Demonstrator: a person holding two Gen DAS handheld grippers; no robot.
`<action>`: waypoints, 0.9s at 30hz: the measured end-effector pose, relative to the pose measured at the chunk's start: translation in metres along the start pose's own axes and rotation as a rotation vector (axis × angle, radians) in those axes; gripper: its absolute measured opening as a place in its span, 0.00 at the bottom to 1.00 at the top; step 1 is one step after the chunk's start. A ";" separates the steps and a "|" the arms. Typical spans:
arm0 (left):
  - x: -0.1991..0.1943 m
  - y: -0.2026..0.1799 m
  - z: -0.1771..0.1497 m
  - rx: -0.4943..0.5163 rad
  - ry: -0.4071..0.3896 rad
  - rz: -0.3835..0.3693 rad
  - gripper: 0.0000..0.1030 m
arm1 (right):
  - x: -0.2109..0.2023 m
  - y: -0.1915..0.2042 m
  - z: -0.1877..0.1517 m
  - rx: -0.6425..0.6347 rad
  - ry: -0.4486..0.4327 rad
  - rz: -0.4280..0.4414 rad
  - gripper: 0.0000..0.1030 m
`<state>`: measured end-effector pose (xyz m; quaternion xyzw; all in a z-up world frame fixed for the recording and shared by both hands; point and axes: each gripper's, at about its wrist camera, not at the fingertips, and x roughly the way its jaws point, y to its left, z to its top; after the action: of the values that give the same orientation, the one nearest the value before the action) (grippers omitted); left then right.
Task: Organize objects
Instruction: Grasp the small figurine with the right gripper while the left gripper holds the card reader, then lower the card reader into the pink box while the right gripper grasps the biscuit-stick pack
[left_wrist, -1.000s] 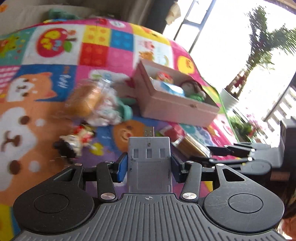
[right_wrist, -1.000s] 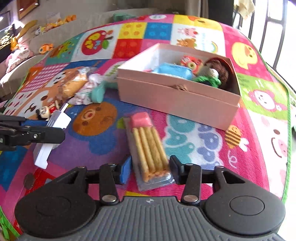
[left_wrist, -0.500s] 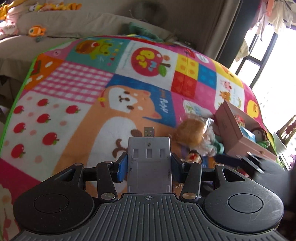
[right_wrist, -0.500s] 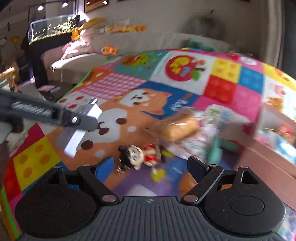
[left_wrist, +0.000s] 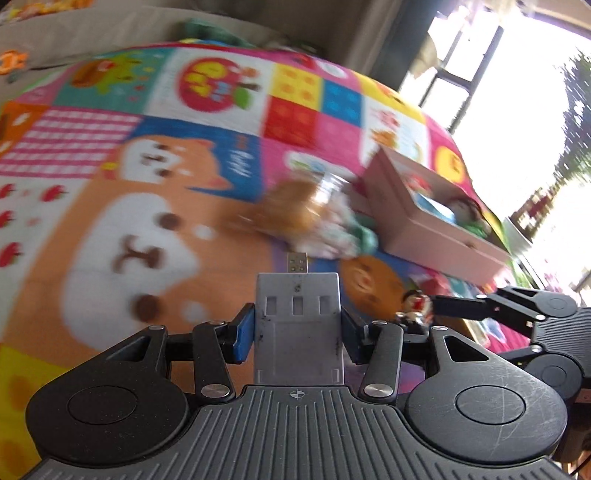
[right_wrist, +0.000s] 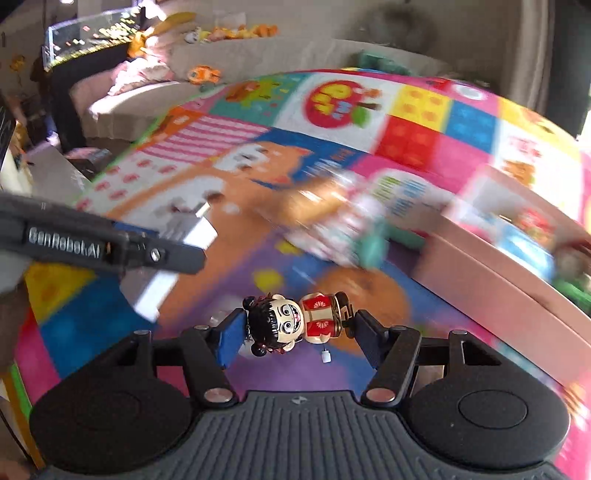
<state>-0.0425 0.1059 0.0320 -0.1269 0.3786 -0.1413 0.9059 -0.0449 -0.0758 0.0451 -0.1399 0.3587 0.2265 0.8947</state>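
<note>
We see a colourful play mat (left_wrist: 155, 229) printed with cartoon animals and bright squares, which carries everything. Toward its right edge sits a pink box (left_wrist: 424, 218), open at the top, with a few small toys inside that motion blur keeps us from naming. Just beside the box's near-left corner lies a wrapped bun (left_wrist: 295, 210), and against it a crumpled clear packet with a teal piece (right_wrist: 373, 247); both are smeared by blur.

Our left gripper (left_wrist: 297, 330) has its blue-padded fingers (left_wrist: 244, 334) pressed against the two long sides of a grey USB adapter (left_wrist: 298, 325), whose metal plug points forward over the mat, toward the bun. In the right wrist view the same adapter (right_wrist: 177, 254) shows as a pale block pinched in that gripper (right_wrist: 155, 251).

Our right gripper (right_wrist: 295, 330) pinches a small doll figure (right_wrist: 295, 323) with black hair and a red costume; it lies sideways between the fingers, head at the left pad. It is held over the mat's purple patch, near the box's front wall.
</note>
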 end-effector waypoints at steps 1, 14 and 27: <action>0.005 -0.006 -0.002 0.009 0.012 -0.013 0.51 | -0.007 -0.005 -0.008 -0.010 0.008 -0.022 0.62; 0.027 -0.060 -0.014 0.136 0.093 -0.063 0.51 | -0.034 -0.078 -0.035 0.288 0.012 -0.102 0.48; 0.025 -0.078 -0.005 0.193 0.124 -0.043 0.51 | -0.026 -0.083 -0.036 0.290 0.014 -0.072 0.31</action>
<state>-0.0419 0.0241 0.0381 -0.0383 0.4156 -0.2039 0.8856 -0.0403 -0.1703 0.0450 -0.0238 0.3888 0.1390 0.9104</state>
